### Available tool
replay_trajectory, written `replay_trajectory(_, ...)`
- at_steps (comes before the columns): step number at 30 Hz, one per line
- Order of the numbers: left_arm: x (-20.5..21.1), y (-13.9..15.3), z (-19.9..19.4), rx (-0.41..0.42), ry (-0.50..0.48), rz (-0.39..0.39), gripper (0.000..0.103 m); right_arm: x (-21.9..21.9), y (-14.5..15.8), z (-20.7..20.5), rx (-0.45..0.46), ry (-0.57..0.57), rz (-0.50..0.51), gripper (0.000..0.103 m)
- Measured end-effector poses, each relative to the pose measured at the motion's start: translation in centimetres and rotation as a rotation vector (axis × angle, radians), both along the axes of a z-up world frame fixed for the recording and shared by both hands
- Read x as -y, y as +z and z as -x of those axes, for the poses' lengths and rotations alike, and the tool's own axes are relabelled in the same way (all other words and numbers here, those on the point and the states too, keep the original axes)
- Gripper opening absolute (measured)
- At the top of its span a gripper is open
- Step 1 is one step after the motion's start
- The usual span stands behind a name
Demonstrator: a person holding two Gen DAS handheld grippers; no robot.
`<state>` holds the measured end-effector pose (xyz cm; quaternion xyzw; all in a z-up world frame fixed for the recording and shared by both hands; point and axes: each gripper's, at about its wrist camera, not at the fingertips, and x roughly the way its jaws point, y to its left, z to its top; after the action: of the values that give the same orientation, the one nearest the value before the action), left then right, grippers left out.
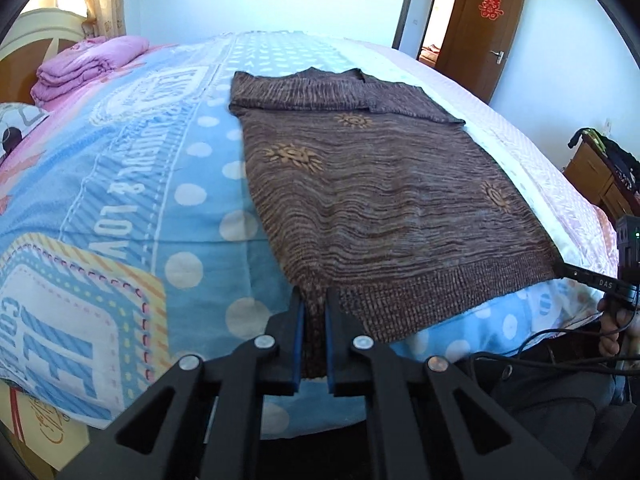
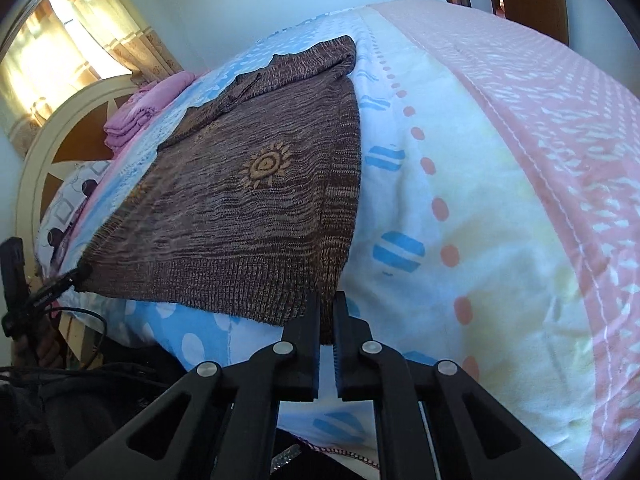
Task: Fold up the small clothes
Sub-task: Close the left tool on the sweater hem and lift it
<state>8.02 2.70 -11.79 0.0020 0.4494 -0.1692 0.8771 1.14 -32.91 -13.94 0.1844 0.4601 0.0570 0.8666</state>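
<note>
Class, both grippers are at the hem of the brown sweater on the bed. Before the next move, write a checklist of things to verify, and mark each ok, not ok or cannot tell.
1. Left gripper shut on the sweater hem corner: ok.
2. Right gripper shut on the other hem corner: ok.
3. Sleeves folded in over the sweater's top: ok.
4. Sweater body flat, no large wrinkles: ok.
5. Both fabric layers pinched in each grip: cannot tell.
6. Pink folded blanket away from the sweater: ok.

sweater (image 1: 372,200) on bed (image 1: 120,184), folded blanket (image 1: 84,66) behind
</note>
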Motion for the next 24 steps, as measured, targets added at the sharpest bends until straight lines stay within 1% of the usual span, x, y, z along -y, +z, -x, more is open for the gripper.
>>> replay_trajectory(3, -0.4, -0.4, -0.7, -0.023, 0.022, 0.011, 0.009, 0.4, 0.7, 0.1, 0.033, -0.004, -0.063, 0.004)
replay_trajectory(4, -0.4, -0.4, -0.9, -0.023, 0.027, 0.015, 0.009, 0.7, 0.9, 0.0, 0.045, -0.007, -0.104, 0.004)
replay_trajectory(9, -0.5, 0.7, -1.5, 0.014, 0.028, 0.024, 0.009, 1.8, 2.0, -0.6, 0.075, -0.030, -0.198, 0.004)
replay_trajectory(11, -0.6, 1.5, -1.7, 0.035, 0.027, 0.031, 0.009, 2.2, 2.8, -0.6, 0.098, -0.037, -0.217, 0.004)
replay_trajectory(14, -1.0, 3.0, -2.2, 0.069, 0.033, 0.053, 0.009, 2.7, 4.5, -0.4, 0.153, -0.046, -0.228, 0.004)
replay_trajectory(18, -1.2, 5.7, -3.2, 0.127, 0.040, 0.088, 0.009, 3.2, 7.4, -0.4, 0.234, -0.053, -0.227, 0.004)
replay_trajectory(22, -1.3, 7.9, -4.4, 0.178, 0.046, 0.120, 0.009, 3.1, 10.6, -1.4, 0.304, -0.044, -0.204, 0.004)
replay_trajectory(24, -1.3, 8.7, -5.1, 0.201, 0.051, 0.131, 0.009, 3.0, 11.7, -2.2, 0.325, -0.041, -0.191, 0.004)
